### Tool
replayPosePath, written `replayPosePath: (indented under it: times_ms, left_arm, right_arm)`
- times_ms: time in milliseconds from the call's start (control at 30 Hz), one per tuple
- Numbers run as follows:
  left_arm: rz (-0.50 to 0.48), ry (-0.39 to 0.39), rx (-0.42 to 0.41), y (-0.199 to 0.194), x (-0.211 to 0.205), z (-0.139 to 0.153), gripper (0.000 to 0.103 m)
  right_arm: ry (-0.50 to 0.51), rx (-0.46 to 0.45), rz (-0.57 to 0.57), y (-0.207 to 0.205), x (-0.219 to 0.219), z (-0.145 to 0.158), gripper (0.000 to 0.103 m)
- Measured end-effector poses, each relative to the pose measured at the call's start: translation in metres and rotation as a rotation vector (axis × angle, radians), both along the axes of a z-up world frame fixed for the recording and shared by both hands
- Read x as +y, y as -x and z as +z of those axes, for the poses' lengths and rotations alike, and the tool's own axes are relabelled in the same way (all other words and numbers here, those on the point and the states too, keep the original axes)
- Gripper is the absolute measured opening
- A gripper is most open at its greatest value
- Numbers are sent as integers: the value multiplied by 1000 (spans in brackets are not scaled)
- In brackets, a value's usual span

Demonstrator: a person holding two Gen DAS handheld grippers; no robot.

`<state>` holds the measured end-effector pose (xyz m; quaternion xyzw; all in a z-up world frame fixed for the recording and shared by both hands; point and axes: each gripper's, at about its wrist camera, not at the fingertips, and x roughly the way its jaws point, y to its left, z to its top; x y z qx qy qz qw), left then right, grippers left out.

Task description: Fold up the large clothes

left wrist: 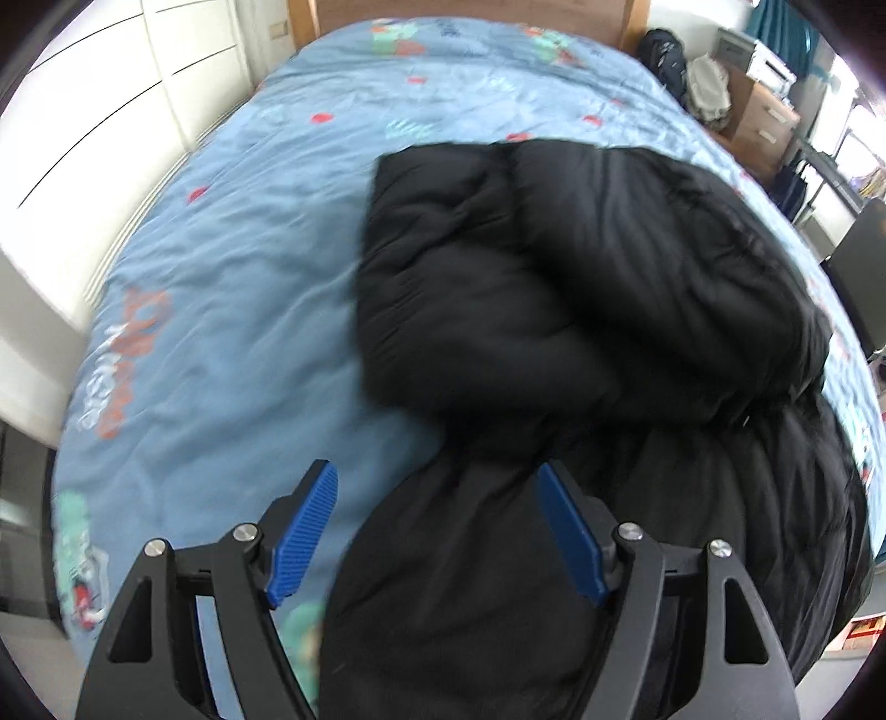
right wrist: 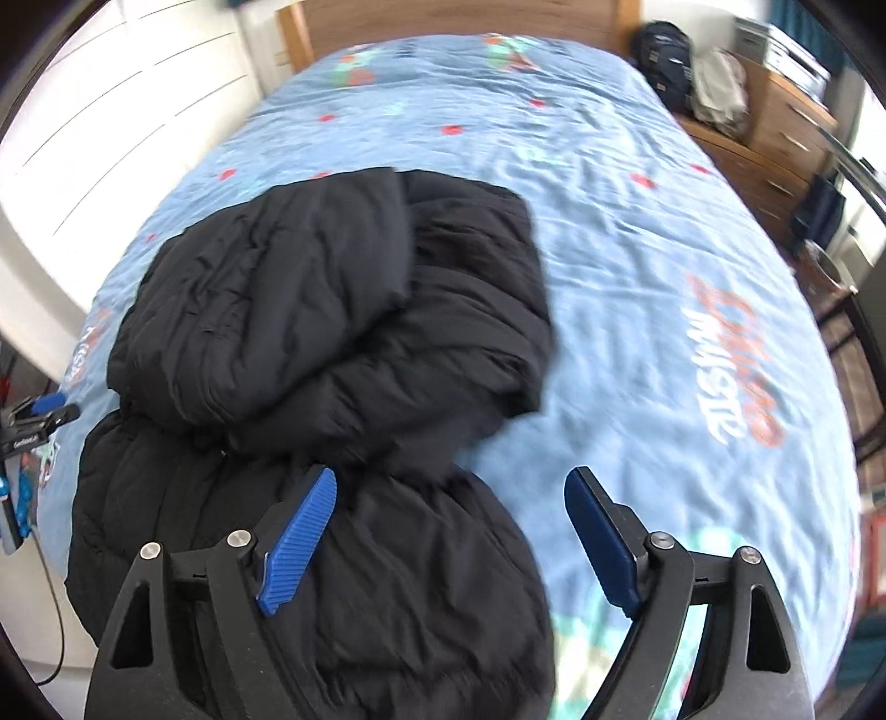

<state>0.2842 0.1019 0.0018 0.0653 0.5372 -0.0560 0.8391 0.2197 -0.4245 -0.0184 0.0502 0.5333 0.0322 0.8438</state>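
With each hand-held gripper, left (left wrist: 437, 531) and right (right wrist: 451, 534), wide open and empty above the black quilted puffer jacket (left wrist: 581, 310), regrip its near hem evenly for the next fold.

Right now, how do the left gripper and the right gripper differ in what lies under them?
The left gripper has the black coat under its right finger, the blue bedcover under its left; the right gripper has this mirrored. The gap between the left gripper's fingers shows mostly coat; the right's shows more bedcover. Both are open and hold nothing, pointing down at the bed.

Folded jacket (left wrist: 581, 288) on bed (left wrist: 232, 288), headboard (left wrist: 470, 11) behind.
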Motion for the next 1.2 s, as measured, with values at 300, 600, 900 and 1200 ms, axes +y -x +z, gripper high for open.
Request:
replayPosePath:
  times_ms: [300, 600, 900, 1200]
  left_arm:
    - [100, -20, 43, 27, 74, 36, 77]
    - [194, 68, 92, 43, 140, 45, 80]
    - [254, 175, 168, 85, 157, 34, 81]
    - [362, 242, 237, 136, 149, 11, 81]
  right_arm:
    - [32, 26, -148, 50, -38, 47, 88]
    - [-47, 86, -330, 99, -50, 62, 89]
    - [-112, 176, -271, 130, -33, 46, 94]
    - [-115, 273, -196, 127, -56, 11, 94]
